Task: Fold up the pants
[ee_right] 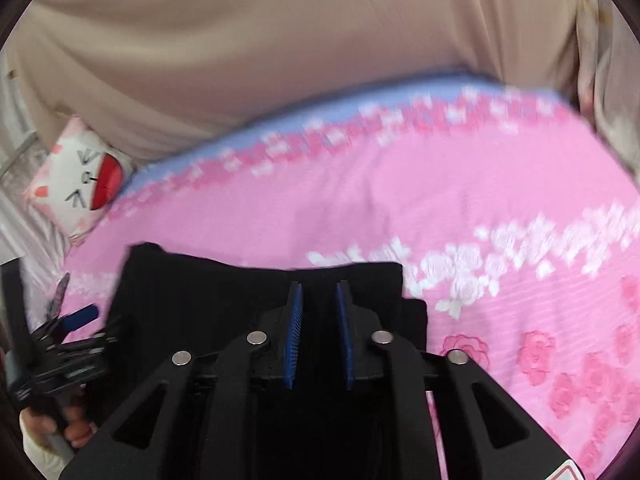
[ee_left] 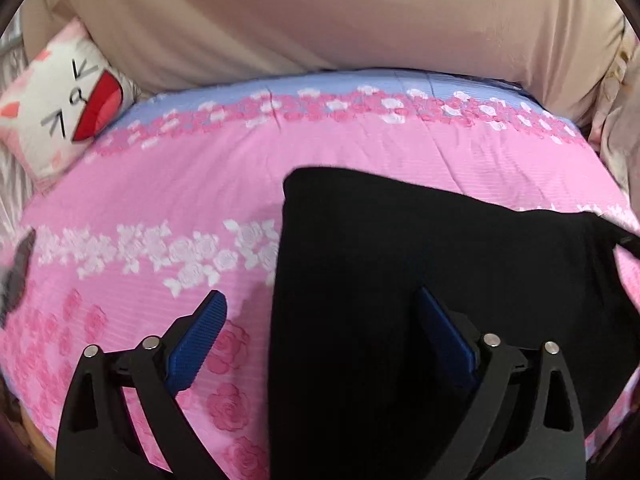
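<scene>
Pants (ee_left: pixel 420 264) lie on bedspread (ee_left: pixel 168 200); pillow (ee_left: pixel 60 108) far left, curtain (ee_left: pixel 320 12) behind.

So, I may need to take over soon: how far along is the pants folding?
The black pants already lie as a compact folded block on the pink floral bedspread. Nothing is gripped: the left gripper is open at their edge, the right gripper hovers narrowly open. Any final fold or smoothing remains.

1. The pants (ee_left: pixel 400 272) are plain black, with no pattern or detail readable on the dark cloth
2. They lie flat, folded into a broad block with a squared far corner and straight edges
3. In the right wrist view the pants (ee_right: pixel 224 288) show two stacked layers at the right edge
</scene>
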`<state>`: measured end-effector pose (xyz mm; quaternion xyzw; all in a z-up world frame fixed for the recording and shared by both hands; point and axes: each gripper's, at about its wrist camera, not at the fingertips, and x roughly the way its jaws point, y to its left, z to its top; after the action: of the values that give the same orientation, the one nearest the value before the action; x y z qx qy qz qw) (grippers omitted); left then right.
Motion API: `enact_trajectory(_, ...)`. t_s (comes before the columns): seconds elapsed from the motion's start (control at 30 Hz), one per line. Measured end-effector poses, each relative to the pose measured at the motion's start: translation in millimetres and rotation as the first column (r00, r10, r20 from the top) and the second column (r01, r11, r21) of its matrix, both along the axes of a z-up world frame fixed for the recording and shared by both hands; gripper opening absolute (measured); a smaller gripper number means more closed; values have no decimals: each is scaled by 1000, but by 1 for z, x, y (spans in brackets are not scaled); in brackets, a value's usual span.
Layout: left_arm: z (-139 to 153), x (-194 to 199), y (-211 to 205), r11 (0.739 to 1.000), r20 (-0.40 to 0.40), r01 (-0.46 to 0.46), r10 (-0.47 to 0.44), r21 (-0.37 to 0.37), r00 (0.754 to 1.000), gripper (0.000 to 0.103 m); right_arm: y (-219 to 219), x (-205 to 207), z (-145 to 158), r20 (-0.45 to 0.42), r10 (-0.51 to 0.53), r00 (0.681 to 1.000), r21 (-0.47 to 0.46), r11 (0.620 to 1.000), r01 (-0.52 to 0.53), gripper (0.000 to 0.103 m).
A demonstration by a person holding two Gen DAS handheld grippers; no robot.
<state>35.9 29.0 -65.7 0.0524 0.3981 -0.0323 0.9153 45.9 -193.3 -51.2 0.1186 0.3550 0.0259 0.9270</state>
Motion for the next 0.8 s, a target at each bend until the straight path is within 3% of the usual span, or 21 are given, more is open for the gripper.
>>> enact_trajectory(0.07,0,0,-1,1000,7,-1,1,7,1000,97,6,2,-10,-32,10,999,-37,999,-12,19)
enact_trajectory(0.13,-3,1,-2,1000,6,0,0,9,1000,98,-2,13,-38,-115,-52,992,-89,995,42,13)
enact_trajectory(0.2,-4,0,-2,1000,-4,4,-4,-2,1000,98,-10,5,-33,-89,-65,994,26,997,68,14)
enact_trajectory(0.23,-4,-1,-1,1000,-2,1,-1,2,1000,98,-9,-2,-25,-70,-60,996,50,997,64,19)
enact_trajectory(0.33,-4,-1,1,1000,-3,2,-2,-1,1000,98,7,-32,4,42,-9,999,56,998,7,21)
enact_trajectory(0.47,-2,-4,2,1000,-2,-8,8,-10,1000,97,12,-42,-18,-40,-8,999,-12,1000,7,21)
enact_trajectory(0.5,-1,-6,2,1000,-1,-8,8,-11,1000,97,11,-45,-28,-70,-29,997,-34,999,27,13)
enact_trajectory(0.57,6,-16,6,1000,9,-6,6,-26,1000,97,1,-54,-33,-63,-41,997,30,999,43,10)
enact_trajectory(0.63,13,-29,16,999,18,-4,5,-42,1000,97,-7,-68,-21,-41,-56,998,79,995,59,20)
enact_trajectory(0.67,15,-36,22,999,18,-2,3,-52,1000,98,-10,-77,-13,-20,-79,997,61,995,80,23)
enact_trajectory(0.73,17,-49,38,995,-4,6,-6,-95,1000,98,-18,-89,-6,-14,-102,995,41,994,103,47)
enact_trajectory(0.8,10,-58,53,987,-51,15,-23,-162,998,98,-30,-98,-7,-30,-113,993,87,990,115,63)
